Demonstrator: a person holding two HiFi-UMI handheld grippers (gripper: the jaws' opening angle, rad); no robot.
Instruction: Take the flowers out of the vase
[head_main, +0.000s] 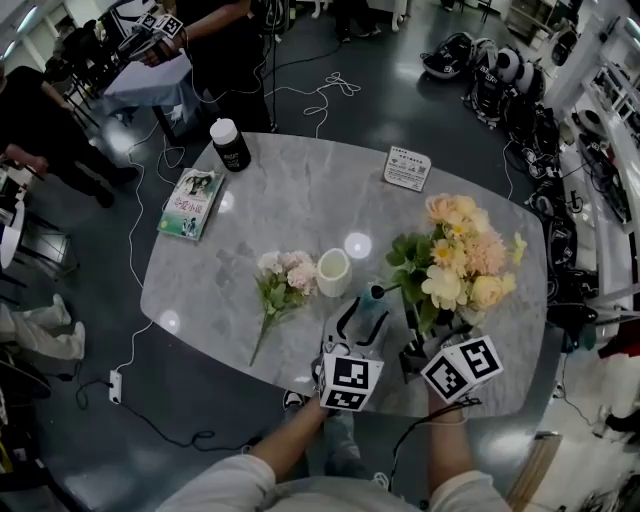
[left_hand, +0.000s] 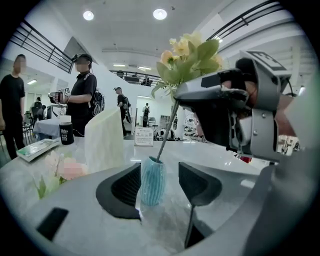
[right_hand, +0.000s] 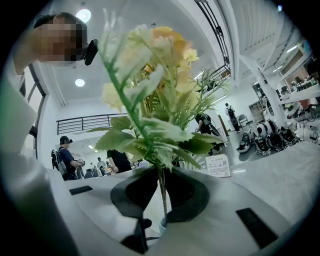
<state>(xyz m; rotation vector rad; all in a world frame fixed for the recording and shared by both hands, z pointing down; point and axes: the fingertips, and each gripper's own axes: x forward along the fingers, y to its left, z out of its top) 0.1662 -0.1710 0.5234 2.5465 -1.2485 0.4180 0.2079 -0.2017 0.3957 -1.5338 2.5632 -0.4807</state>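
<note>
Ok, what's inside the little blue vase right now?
One thin stem enters the mouth of the vase, rising to yellow flowers; the right gripper pinches it above. The vase wall is opaque, so the stem's lower end and anything else inside are hidden.

Grey marble table (head_main: 300, 190) before me carries book (head_main: 192, 203), black capped bottle (head_main: 229, 145), printed card (head_main: 406, 168), cream cup (head_main: 333, 272), small bouquet (head_main: 282, 283) lying flat.

Table (head_main: 290, 185): grey marble-look slab, polished, mirrors the ceiling lights.
Vase (left_hand: 151, 182): teal, ribbed, faint glazed sheen.
Flowers (head_main: 462, 262): look artificial; matt cloth-like petals, plastic-looking leaves.
Pads (left_hand: 125, 189): black, ridged, matt.
Book (head_main: 192, 203): glossy cover.
Floor (head_main: 380, 95): dark, shiny.
</note>
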